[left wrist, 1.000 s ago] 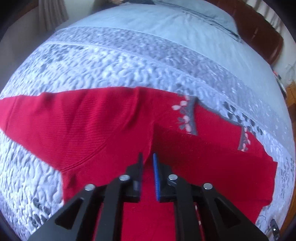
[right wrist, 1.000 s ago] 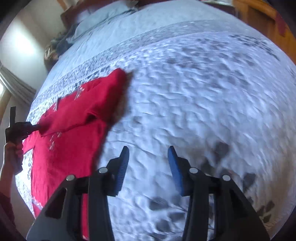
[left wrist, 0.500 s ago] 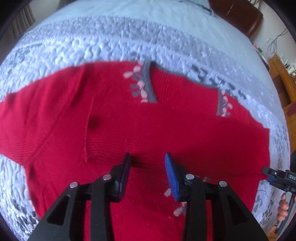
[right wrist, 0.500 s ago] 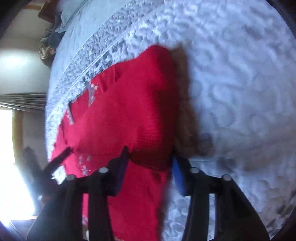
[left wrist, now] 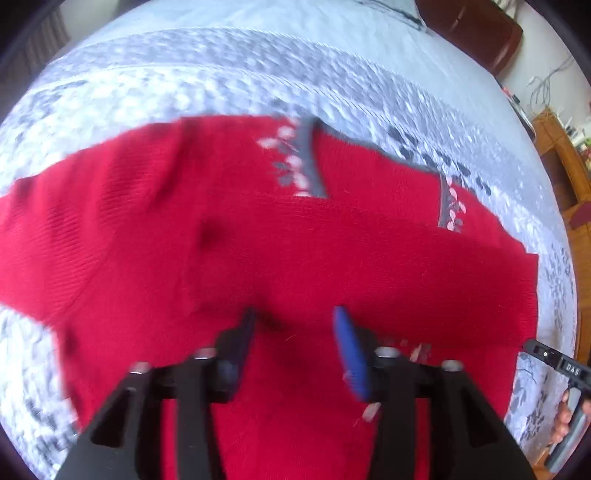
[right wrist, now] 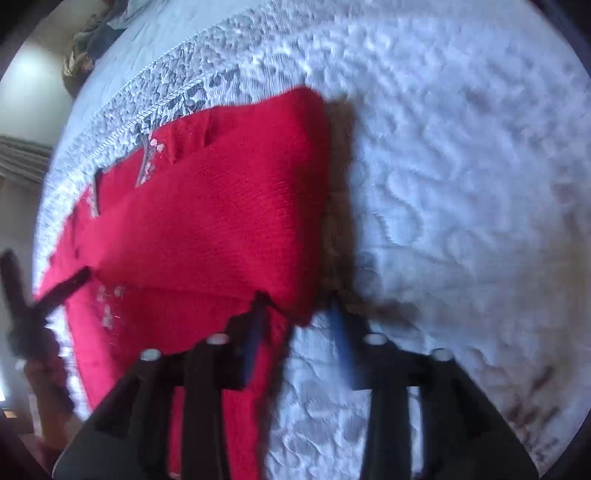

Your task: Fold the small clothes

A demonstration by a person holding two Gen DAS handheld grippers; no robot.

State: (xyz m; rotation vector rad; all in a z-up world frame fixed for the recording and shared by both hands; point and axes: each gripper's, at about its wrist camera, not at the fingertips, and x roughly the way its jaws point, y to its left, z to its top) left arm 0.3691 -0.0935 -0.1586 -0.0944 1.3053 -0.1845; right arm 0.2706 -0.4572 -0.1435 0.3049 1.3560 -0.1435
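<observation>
While both grippers' jaws open empty, ribbed red sweater [left wrist: 295,251] covers quilted bedspread [right wrist: 461,166].

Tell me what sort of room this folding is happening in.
Most likely a bedroom: the red sweater lies on a quilted bedspread, with a dark wooden headboard at the far end and curtains beside it.

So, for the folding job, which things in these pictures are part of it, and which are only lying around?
Part of the job:
- red sweater, sleeves folded across it
- left gripper, jaws opening over the sweater
- right gripper, jaws opening at the sweater's edge

Only lying around:
- quilted bedspread underneath
- heap of clothes by the bed's far end
- wooden furniture
</observation>
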